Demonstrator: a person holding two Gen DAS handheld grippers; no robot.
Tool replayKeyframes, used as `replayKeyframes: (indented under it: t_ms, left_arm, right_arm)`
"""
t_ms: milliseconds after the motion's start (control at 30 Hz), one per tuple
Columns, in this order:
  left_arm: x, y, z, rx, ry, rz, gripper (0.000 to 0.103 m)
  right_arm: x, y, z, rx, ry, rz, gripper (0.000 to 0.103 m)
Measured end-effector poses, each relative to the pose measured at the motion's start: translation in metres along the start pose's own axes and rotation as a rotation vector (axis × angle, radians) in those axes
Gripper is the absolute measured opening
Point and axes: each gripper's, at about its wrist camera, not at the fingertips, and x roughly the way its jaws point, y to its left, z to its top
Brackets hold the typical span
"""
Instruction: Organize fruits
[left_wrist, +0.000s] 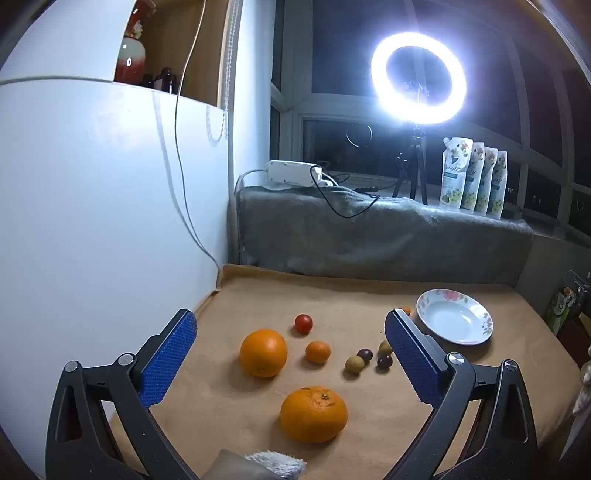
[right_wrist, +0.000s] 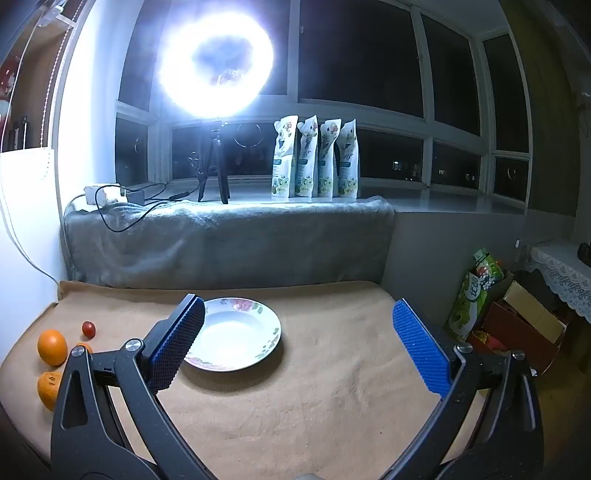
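Note:
Fruits lie on a tan cloth: a large orange (left_wrist: 263, 352), a flatter mandarin (left_wrist: 314, 413) nearer me, a small tangerine (left_wrist: 317, 351), a red cherry tomato (left_wrist: 303, 324), and several small green and dark grapes (left_wrist: 365, 360). A white floral plate (left_wrist: 455, 321) sits empty at the right. My left gripper (left_wrist: 291, 332) hangs open above the fruits, holding nothing. My right gripper (right_wrist: 299, 321) is open over the cloth, its left finger overlapping the plate (right_wrist: 240, 332). The orange (right_wrist: 52, 347), tomato (right_wrist: 88, 328) and mandarin (right_wrist: 48, 389) show at the far left there.
A white wall (left_wrist: 110, 203) borders the cloth on the left. A grey blanket-covered ledge (left_wrist: 369, 236) runs along the back, carrying a ring light on a tripod (left_wrist: 417, 77), a power strip (left_wrist: 291, 171) and several refill pouches (left_wrist: 474, 177). Boxes and bags (right_wrist: 480, 295) stand beyond the right edge.

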Motion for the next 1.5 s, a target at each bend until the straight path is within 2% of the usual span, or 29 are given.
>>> replayKeyframes:
  t_ms: [67, 133, 633, 1500]
  left_arm:
    - [-0.002, -0.002, 0.0, 0.003, -0.002, -0.005, 0.102]
    - [0.002, -0.001, 0.0, -0.005, 0.029, 0.004, 0.102]
    - [-0.002, 0.006, -0.005, -0.018, -0.009, -0.003, 0.102]
    - [-0.007, 0.01, -0.006, -0.034, -0.011, -0.001, 0.102]
  right_arm:
    - [0.0, 0.0, -0.001, 0.0, -0.001, 0.002, 0.103]
    - [-0.001, 0.001, -0.001, 0.0, 0.0, 0.006, 0.103]
    - [-0.005, 0.015, 0.001, -0.015, -0.017, 0.01, 0.103]
    - [-0.005, 0.017, 0.003, -0.019, -0.012, 0.012, 0.103]
